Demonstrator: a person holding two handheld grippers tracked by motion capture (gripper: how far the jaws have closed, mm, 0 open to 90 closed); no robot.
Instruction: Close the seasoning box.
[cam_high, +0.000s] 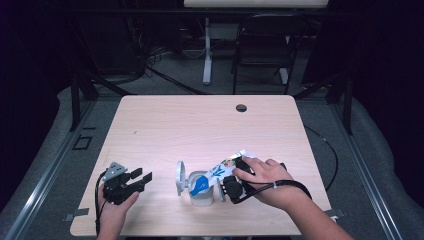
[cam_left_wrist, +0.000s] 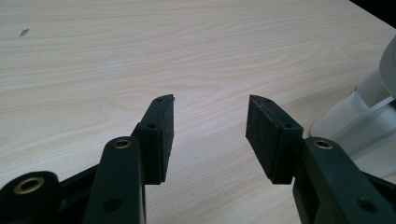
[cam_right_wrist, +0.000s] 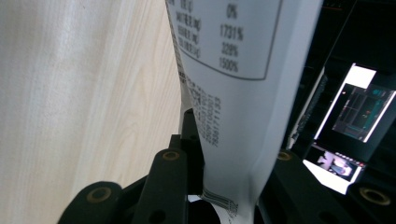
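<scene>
A white pouch (cam_high: 223, 170) with a blue end (cam_high: 198, 185) lies tilted over a white round container (cam_high: 202, 196), blue end down at its mouth. The container's lid (cam_high: 179, 177) stands open on the left side. My right gripper (cam_high: 229, 186) is shut on the pouch, with a hand over it. In the right gripper view the pouch's printed back (cam_right_wrist: 233, 93) stands between the jaws of the right gripper (cam_right_wrist: 229, 149). My left gripper (cam_high: 141, 175) rests on the table left of the container, open and holding nothing. In its own view the left gripper (cam_left_wrist: 210, 109) faces bare wood, the container (cam_left_wrist: 369, 107) at the right edge.
The wooden table (cam_high: 200, 125) has a round cable hole (cam_high: 241, 107) near its far edge. Beyond it stand a dark chair (cam_high: 262, 45) and a white desk leg (cam_high: 207, 55). A lit screen (cam_right_wrist: 355, 112) shows past the pouch.
</scene>
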